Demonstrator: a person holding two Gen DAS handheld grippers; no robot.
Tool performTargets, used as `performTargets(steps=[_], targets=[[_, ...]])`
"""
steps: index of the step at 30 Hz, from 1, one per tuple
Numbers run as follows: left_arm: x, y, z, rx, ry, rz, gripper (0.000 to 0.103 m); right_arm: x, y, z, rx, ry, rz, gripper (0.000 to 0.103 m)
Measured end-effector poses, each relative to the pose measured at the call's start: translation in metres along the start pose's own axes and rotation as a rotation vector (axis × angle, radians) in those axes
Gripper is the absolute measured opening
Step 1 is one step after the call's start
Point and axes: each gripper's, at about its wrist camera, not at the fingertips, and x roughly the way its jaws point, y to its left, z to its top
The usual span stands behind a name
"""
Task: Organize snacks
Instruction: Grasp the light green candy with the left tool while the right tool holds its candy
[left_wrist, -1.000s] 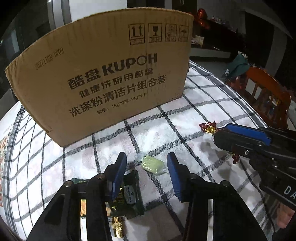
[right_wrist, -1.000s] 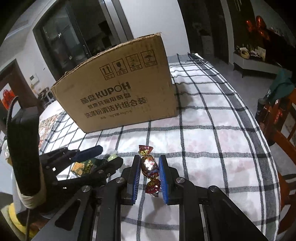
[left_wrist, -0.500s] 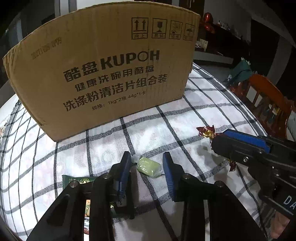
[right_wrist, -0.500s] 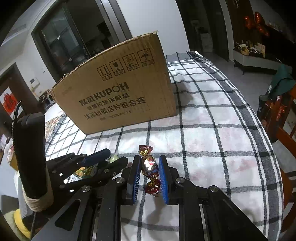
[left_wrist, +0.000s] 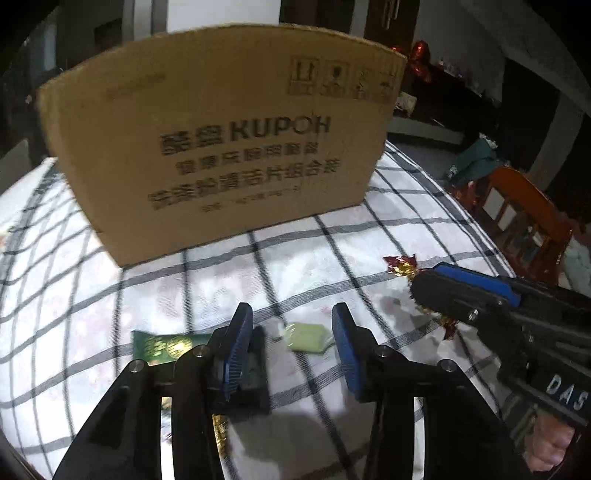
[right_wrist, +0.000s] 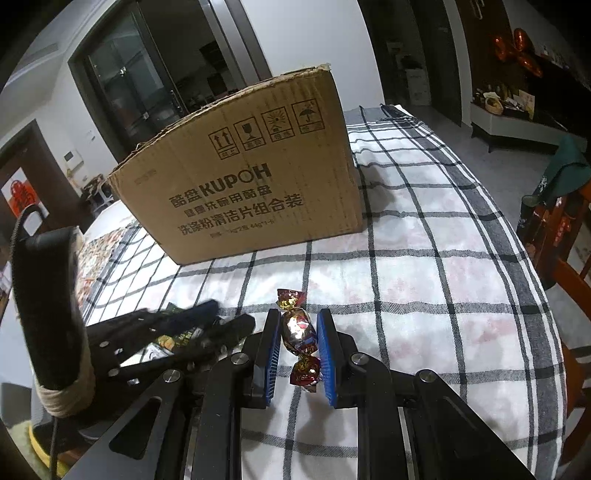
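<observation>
Foil-wrapped candy (right_wrist: 298, 330) clamped between right tongs (right_wrist: 298, 354) above checked desk (right_wrist: 424, 295), pale green candy (left_wrist: 308, 336) lying on cloth between wide-spread left tongs (left_wrist: 291, 350), green packet (left_wrist: 166, 343) beside, cardboard box (right_wrist: 243, 177) behind

Box (right_wrist: 243, 173) behind candy (right_wrist: 299, 328) (on tablecloth (right_wrist: 424, 295))

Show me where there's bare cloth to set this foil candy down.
Free: the checked tablecloth right of the right tool, up to the cardboard box. Crowded: leftward, where the left tool straddles the green candy beside a green packet.
</observation>
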Motion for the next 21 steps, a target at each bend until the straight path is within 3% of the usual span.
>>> performTargets(steps=[8, 21], targets=[[-0.005, -0.009, -0.005, 0.136, -0.007, -0.039, 0.043, -0.003, -0.001, -0.007, -0.007, 0.004, -0.007, 0.021], [0.013, -0.021, -0.007, 0.203, -0.003, -0.017, 0.040, 0.002, -0.004, -0.011, 0.020, 0.023, 0.002, 0.021]])
